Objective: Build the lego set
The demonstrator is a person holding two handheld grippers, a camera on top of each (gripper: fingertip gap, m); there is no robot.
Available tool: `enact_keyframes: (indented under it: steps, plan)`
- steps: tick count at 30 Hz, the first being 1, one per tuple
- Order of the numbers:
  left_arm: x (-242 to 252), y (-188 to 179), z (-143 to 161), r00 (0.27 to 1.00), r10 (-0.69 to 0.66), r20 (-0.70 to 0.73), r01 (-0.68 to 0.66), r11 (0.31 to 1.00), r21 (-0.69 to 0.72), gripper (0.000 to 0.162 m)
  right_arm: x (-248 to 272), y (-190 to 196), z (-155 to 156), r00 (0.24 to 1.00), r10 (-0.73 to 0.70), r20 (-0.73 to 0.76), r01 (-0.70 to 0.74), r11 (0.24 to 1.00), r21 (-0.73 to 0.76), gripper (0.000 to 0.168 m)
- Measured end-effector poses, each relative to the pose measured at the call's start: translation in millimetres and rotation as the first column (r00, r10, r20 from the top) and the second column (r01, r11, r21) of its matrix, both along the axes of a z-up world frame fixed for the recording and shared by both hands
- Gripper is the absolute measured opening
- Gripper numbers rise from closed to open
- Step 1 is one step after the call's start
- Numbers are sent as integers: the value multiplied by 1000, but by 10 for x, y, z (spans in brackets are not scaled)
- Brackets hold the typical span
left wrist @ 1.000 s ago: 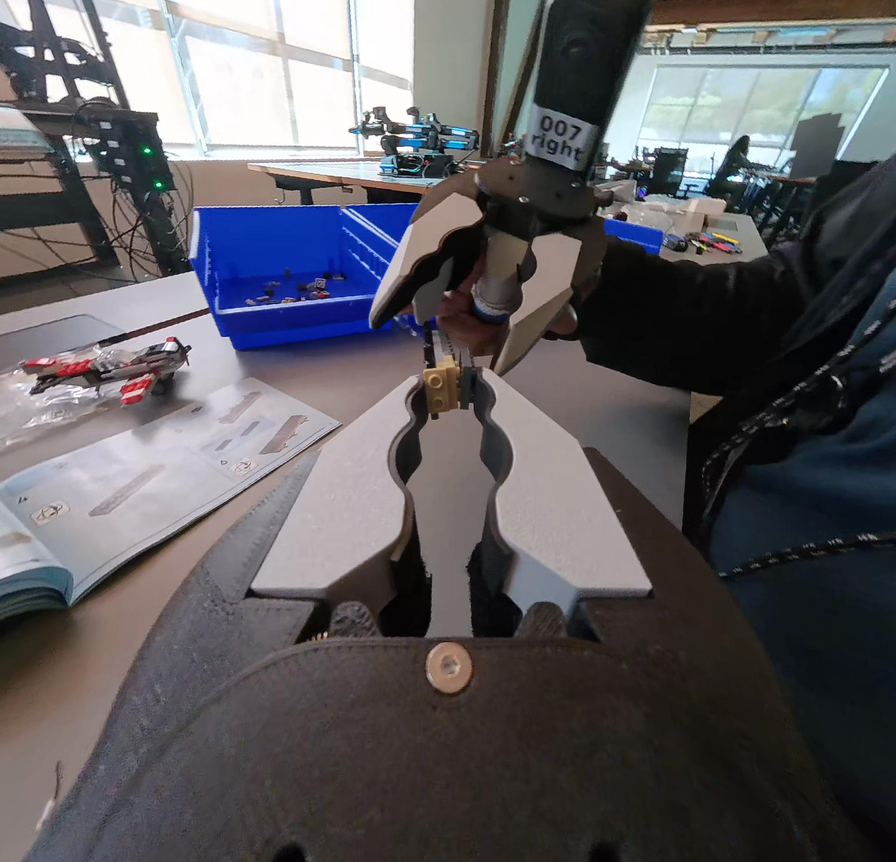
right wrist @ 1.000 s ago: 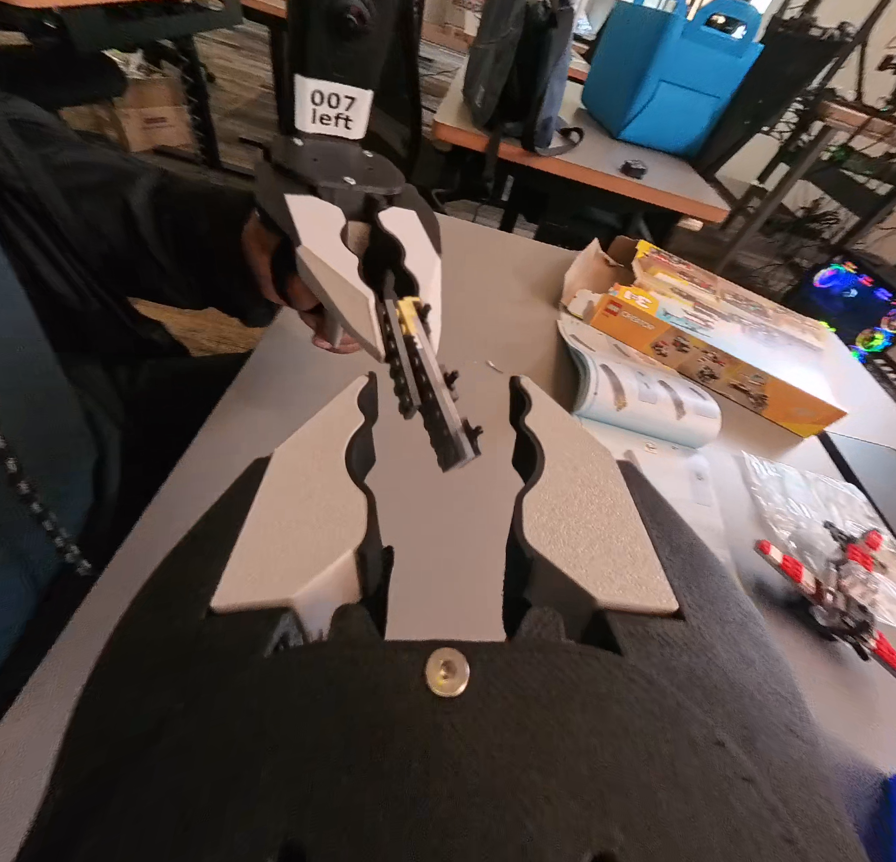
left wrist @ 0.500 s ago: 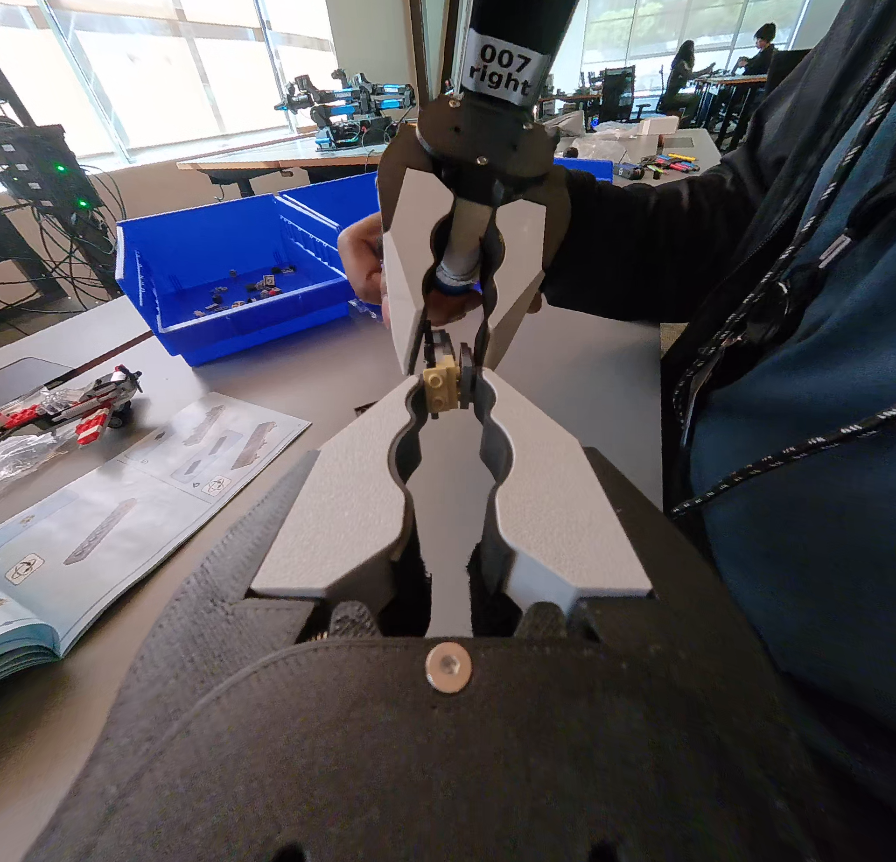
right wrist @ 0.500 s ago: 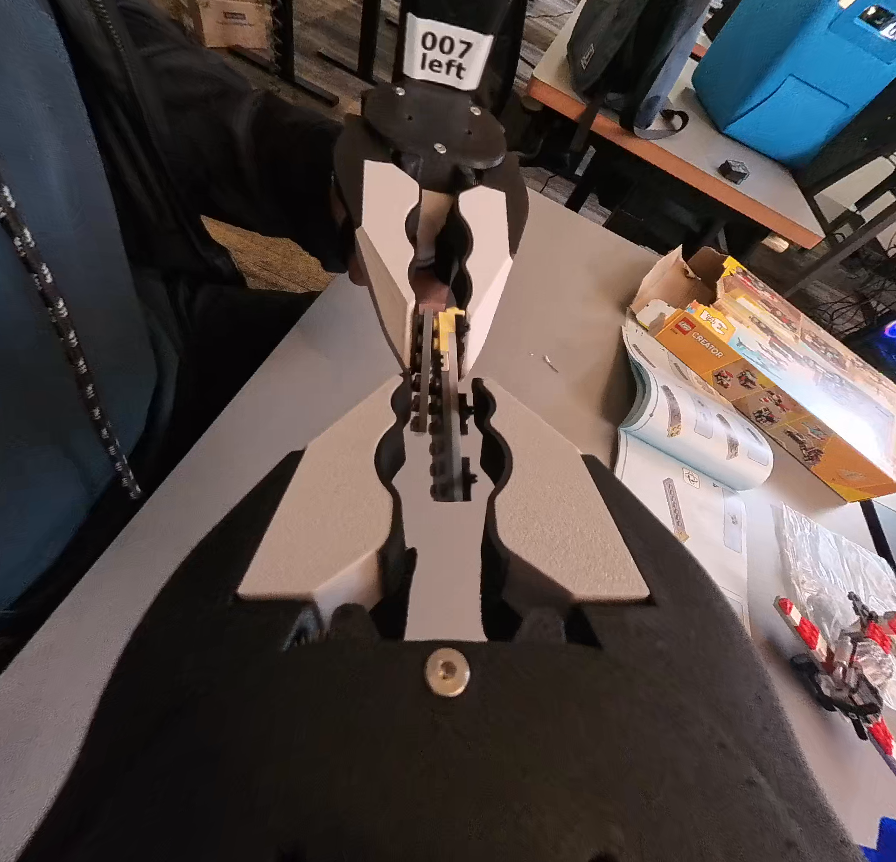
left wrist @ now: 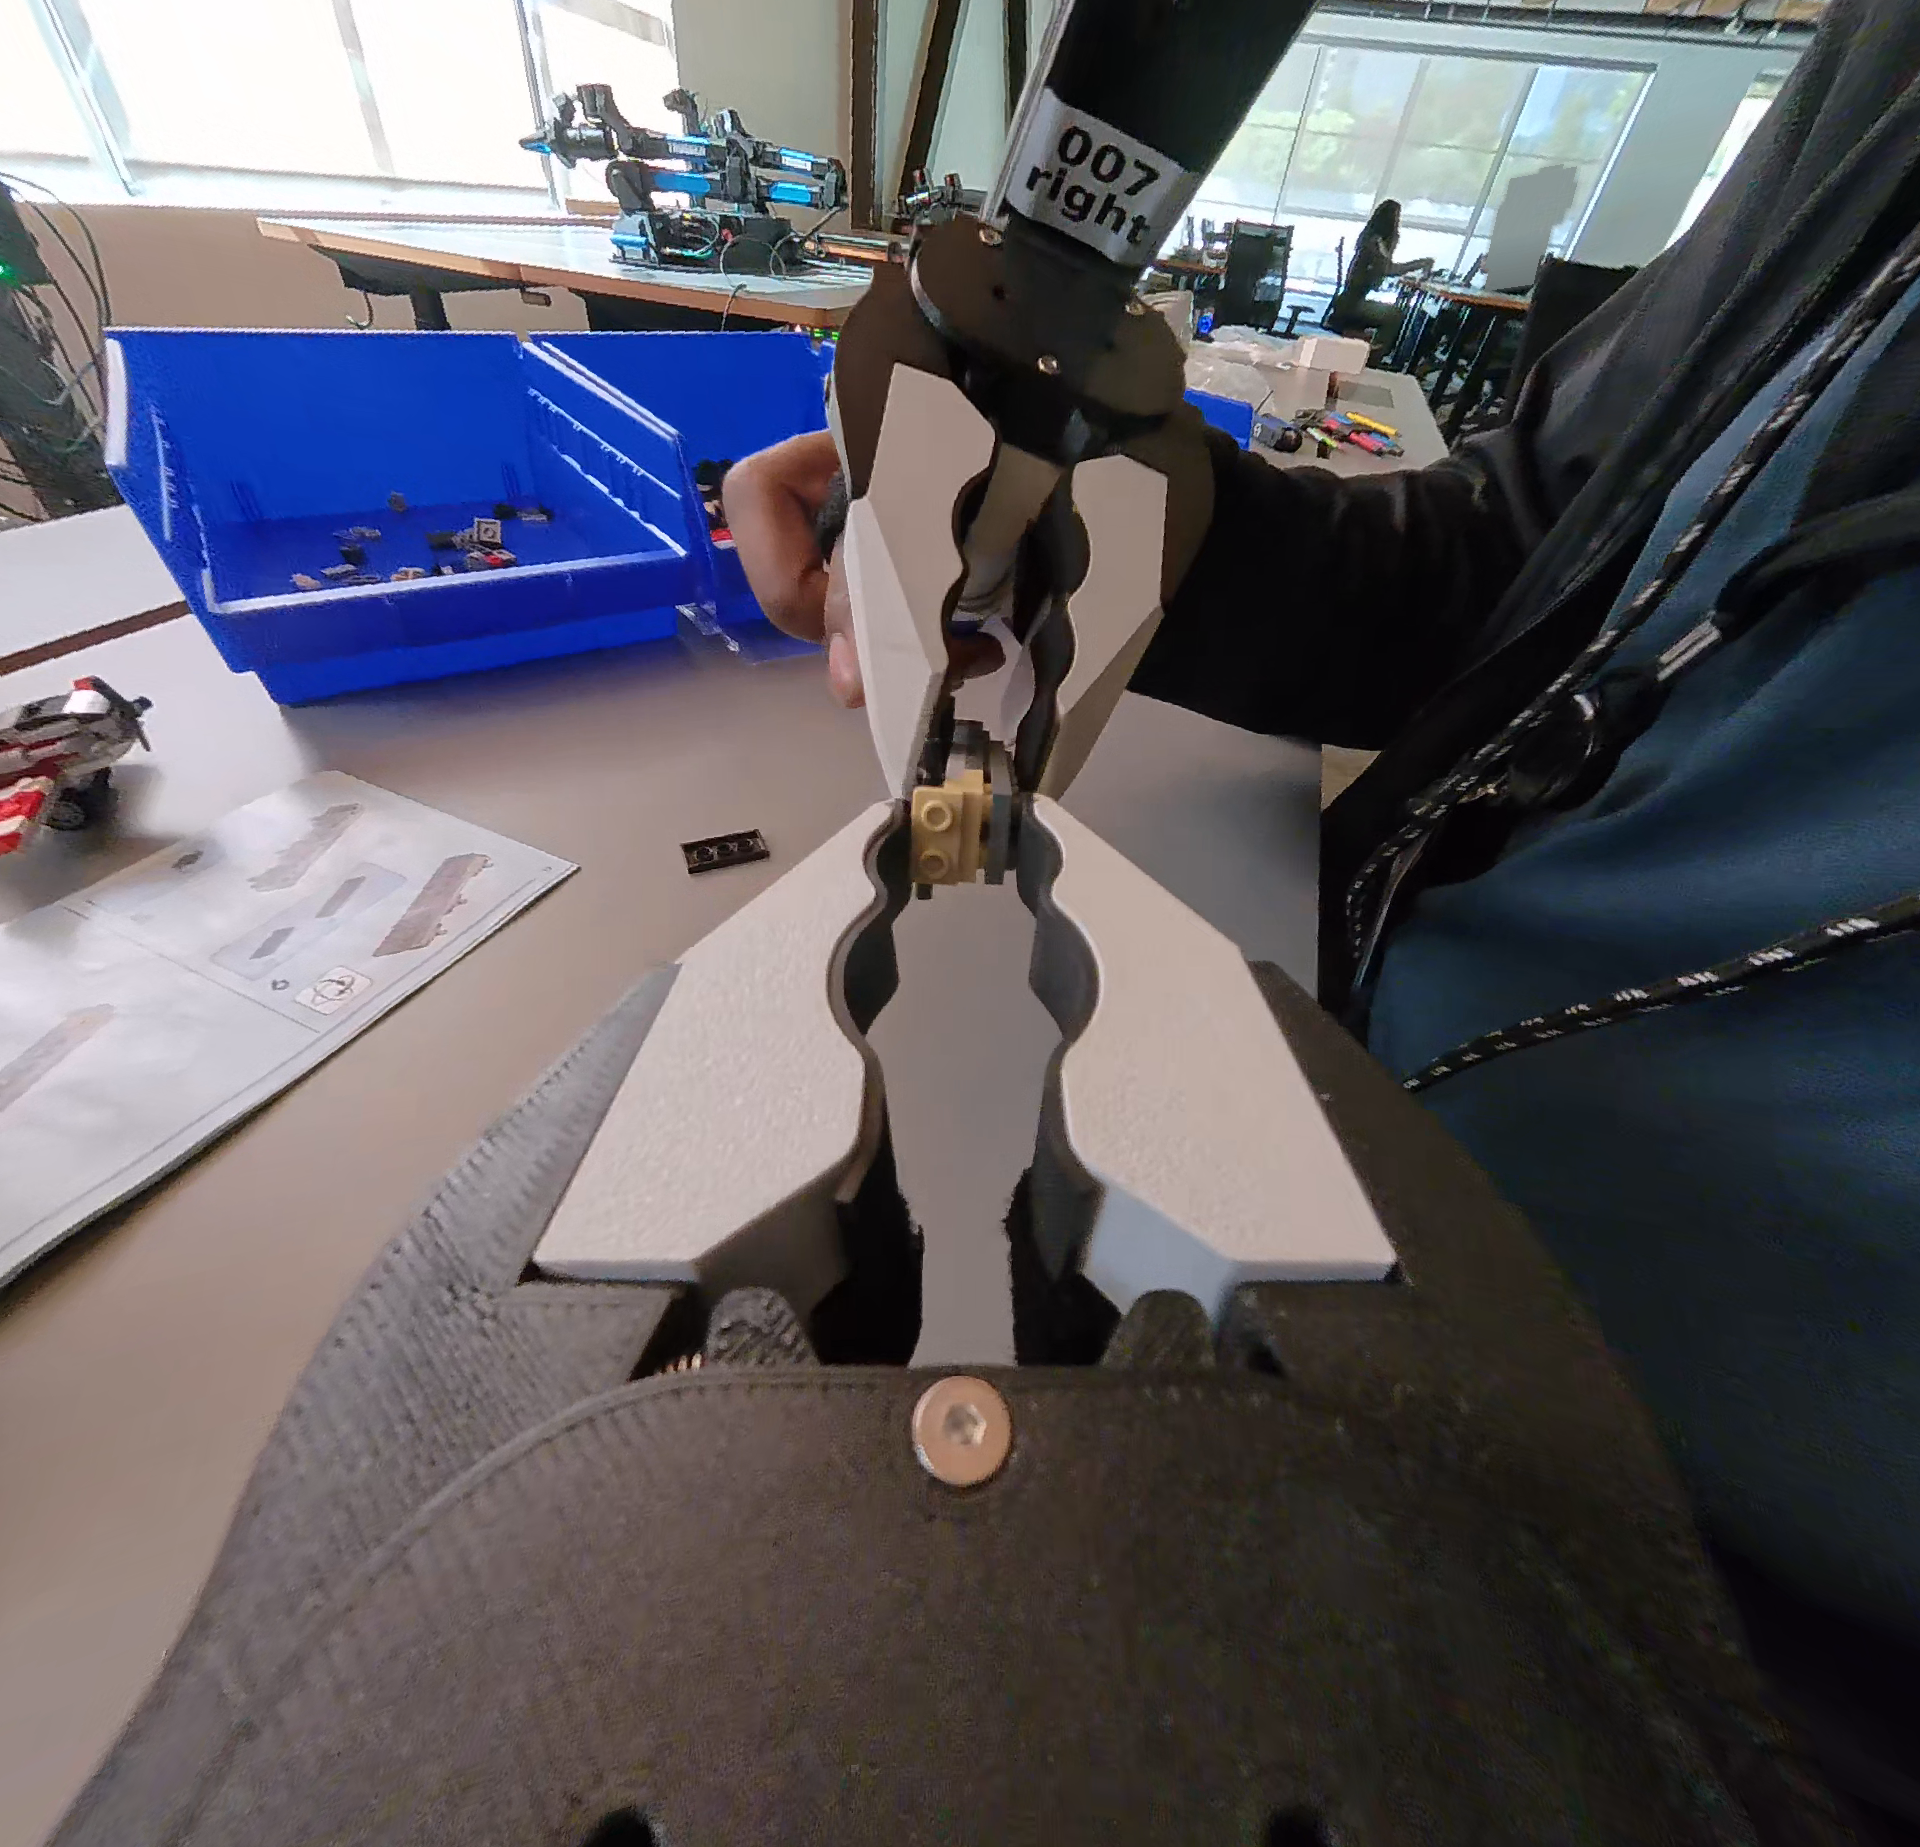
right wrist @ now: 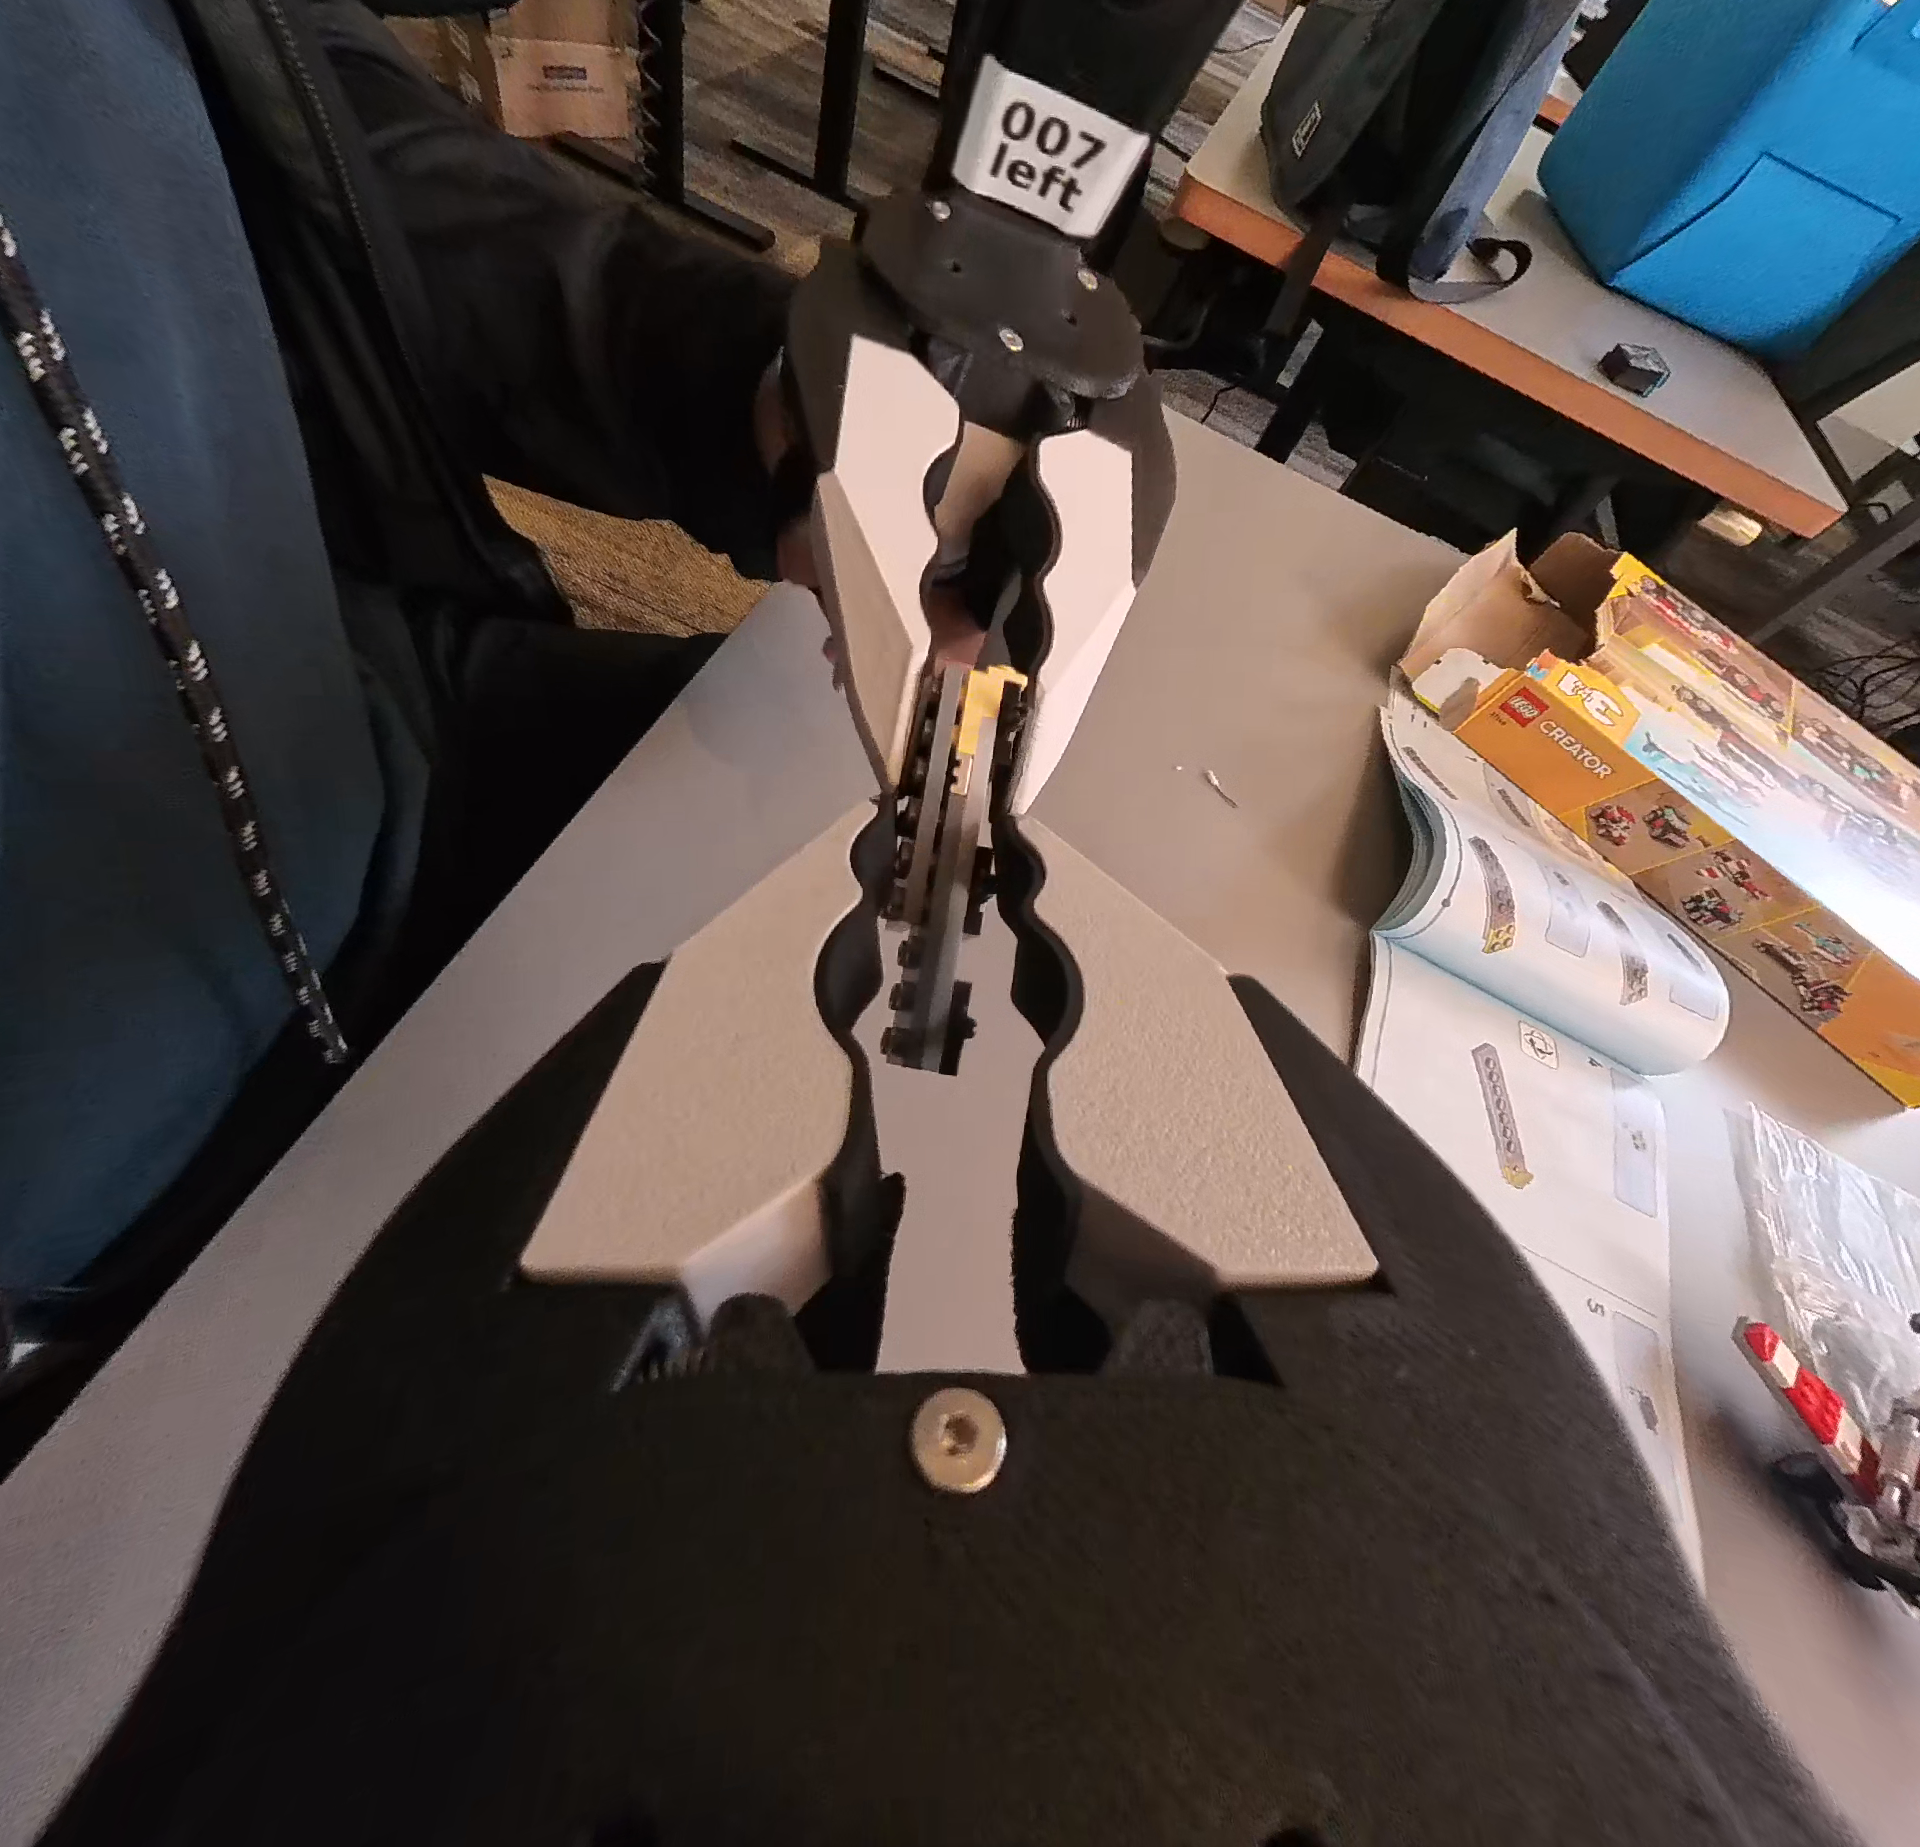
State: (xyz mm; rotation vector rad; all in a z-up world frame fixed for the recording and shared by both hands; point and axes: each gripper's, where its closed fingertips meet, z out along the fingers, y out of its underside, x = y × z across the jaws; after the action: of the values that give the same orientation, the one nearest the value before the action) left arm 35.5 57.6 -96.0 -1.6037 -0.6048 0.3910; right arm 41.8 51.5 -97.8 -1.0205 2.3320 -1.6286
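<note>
Two grippers over a grey table [left wrist: 644, 758], workshop room.
Left gripper [left wrist: 951, 836] and right gripper [right wrist: 940, 862] both pinch the Lego assembly [right wrist: 935, 924]; blue parts bin [left wrist: 395, 509] beyond the left fingers.

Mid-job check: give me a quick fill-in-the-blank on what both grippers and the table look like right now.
1. The left gripper is shut on the end of the lego strip that carries a ____ brick.
2. The right gripper is shut on the same ____.
3. The bin holding loose pieces is ____ in colour.
4. A small black plate lies on the table beside the open ____.

Missing words: tan; strip; blue; instruction booklet
</note>
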Motion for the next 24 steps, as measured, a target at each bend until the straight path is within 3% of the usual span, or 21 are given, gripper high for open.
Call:
enact_keyframes:
  steps: [9, 16, 24]
  plan:
    - [-25, -31, 92, 998, -9, 69, -1, 989, 150, 21, -36, -35, 65, 998, -9, 66, 13, 998, -68, 18]
    - [-87, -120, 286, 996, 2, 88, -32, 939, 343, 27, -151, -78, 266, 978, -35, 207, 74, 980, -185, 17]
    - [-124, -112, 345, 996, 21, 82, -52, 917, 394, 27, -121, -69, 365, 947, 17, 321, 60, 972, -229, 17]
